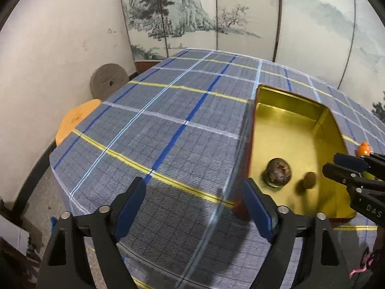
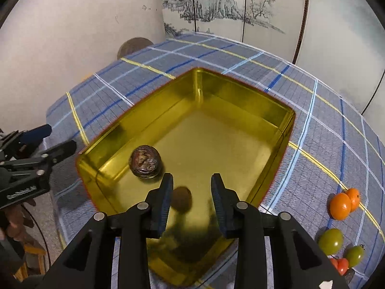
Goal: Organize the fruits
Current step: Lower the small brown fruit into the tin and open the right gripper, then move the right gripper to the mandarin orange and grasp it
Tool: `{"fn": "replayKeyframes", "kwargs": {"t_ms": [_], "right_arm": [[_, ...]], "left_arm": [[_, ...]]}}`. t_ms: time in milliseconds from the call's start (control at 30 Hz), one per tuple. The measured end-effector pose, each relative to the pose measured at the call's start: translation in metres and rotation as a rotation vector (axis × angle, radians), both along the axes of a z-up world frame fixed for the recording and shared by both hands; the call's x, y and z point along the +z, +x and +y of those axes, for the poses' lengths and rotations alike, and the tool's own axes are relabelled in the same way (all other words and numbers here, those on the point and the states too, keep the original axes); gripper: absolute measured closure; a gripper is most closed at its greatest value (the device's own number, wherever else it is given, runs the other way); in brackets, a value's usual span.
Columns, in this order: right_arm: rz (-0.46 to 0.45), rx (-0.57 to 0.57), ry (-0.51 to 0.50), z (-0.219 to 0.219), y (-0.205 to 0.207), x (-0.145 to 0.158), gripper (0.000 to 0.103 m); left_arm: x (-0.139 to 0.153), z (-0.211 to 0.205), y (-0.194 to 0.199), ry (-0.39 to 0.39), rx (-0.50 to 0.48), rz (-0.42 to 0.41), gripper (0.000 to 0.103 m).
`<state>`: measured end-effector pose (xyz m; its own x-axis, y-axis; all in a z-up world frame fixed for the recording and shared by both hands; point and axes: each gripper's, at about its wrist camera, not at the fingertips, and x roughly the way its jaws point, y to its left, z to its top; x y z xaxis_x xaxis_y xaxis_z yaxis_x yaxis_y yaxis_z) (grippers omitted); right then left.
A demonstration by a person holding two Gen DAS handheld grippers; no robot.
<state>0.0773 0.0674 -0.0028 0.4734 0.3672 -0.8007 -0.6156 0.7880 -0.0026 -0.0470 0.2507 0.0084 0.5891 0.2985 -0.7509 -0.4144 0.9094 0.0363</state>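
Here the spread right claw [image 2: 191, 187] half hides a blurred brown fruit [image 2: 182, 200]; left claw [image 1: 195, 207] gapes.

Home: painted screen [image 1: 192, 16], tablecloth [image 1: 168, 125]

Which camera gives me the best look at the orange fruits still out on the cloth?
The right wrist view: the two orange fruits lie unobstructed on the plaid cloth, right of the gold tin. The left wrist view shows only an orange sliver behind the right gripper.
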Motion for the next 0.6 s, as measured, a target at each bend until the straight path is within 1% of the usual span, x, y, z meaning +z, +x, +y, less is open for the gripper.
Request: {"fn": "replayKeyframes", "kwargs": {"t_ms": [133,333,433,600], "right_arm": [[-0.02,-0.009,0.042,-0.015,-0.014,0.016,0.071],[-0.045,-0.071,0.104,-0.056,-0.037,0.037,0.07],[-0.06,-0.115,0.112,-0.082,-0.048,0.044,0.07],[-0.073,-0.222,0.101,-0.133,-0.067,0.046,0.07]], "left_arm": [[0.006,-0.007,0.0,0.007,-0.002,-0.016,0.018],[0.015,-0.028,0.002,0.035,-0.027,-0.021,0.018],[0.019,-0.043,0.003,0.031,-0.07,-0.024,0.018],[0.022,-0.074,0.006,-0.004,-0.168,-0.032,0.018]]}}
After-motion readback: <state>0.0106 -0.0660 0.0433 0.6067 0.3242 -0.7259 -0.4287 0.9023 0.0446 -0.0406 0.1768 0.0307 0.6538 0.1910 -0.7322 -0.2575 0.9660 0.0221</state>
